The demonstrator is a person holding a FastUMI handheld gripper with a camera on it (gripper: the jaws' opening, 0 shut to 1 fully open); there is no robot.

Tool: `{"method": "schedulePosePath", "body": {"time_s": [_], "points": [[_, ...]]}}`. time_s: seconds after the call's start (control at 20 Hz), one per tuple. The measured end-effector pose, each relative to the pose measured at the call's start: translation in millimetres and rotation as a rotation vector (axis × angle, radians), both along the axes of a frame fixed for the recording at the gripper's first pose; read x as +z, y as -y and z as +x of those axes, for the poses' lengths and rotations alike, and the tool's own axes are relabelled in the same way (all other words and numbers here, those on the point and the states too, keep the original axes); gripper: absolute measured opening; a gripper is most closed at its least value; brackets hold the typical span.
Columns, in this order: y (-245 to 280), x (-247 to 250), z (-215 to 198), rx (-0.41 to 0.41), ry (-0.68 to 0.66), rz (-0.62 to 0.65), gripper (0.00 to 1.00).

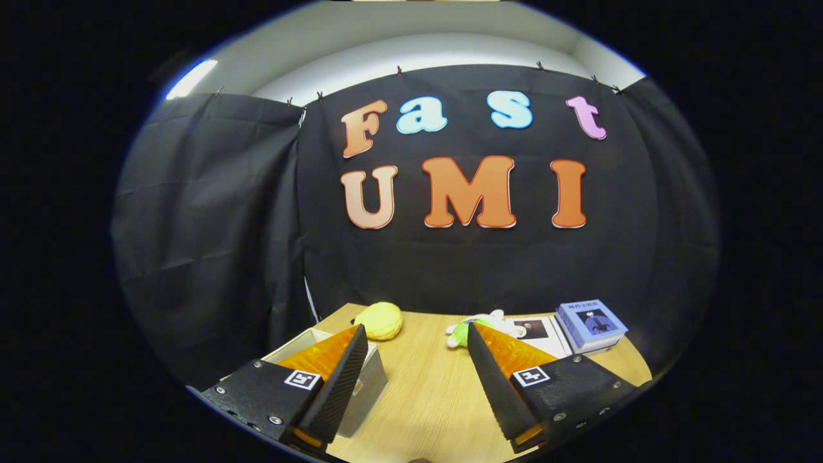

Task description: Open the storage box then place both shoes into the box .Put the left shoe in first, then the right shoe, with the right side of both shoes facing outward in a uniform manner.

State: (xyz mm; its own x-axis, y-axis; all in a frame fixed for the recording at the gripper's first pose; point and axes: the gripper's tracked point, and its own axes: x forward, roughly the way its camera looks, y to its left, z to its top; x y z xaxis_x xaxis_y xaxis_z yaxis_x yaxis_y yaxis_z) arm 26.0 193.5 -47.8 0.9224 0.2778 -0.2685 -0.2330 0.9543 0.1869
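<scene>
The tool (418, 341) is spread wide, holding nothing, its two fingers apart over the wooden tabletop (424, 392). One storage box (370, 386), pale and rectangular, sits at lower left, partly behind the left finger; its contents cannot be seen. Beyond the fingers lie one yellow plush (380, 320), one green-and-white plush toy (479, 325) and two books (569, 328).
</scene>
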Motion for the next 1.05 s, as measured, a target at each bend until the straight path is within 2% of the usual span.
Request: {"method": "schedulePosePath", "body": {"time_s": [0.2, 0.45, 1.05], "points": [[41, 32, -5, -0.050, 0.139, 0.030, 0.93], [96, 62, -14, -0.125, 0.292, -0.016, 0.93], [146, 63, -30, -0.175, 0.310, 0.012, 0.95]]}}
